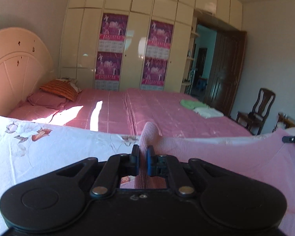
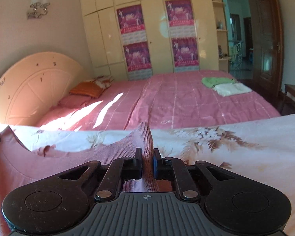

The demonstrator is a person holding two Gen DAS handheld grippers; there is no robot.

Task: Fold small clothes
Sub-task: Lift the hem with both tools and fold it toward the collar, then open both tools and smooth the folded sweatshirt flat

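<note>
A wide bed [image 2: 186, 102] under a pink quilted grid-stitched cover fills the far room, its cream arched headboard [image 1: 15, 68] at the left and glossy cream wardrobe [image 1: 135, 45] doors behind. Nearer, a white floral-printed sheet [image 1: 49, 147] lies crumpled across the foreground. On it spreads the pink rib-knit garment [image 1: 236, 157], its fine vertical ribs bunched into a peaked ridge where each tool pinches it. The left gripper [image 1: 143, 153] points level and forward, blue-padded fingers clenched on a raised fold of the knit; the right gripper [image 2: 147, 155] mirrors it at the garment's right edge, fingers likewise clamped on a fold. Far right on the bed sit a folded green cloth [image 2: 216, 81] and a folded white cloth [image 2: 232, 89], touching
</note>
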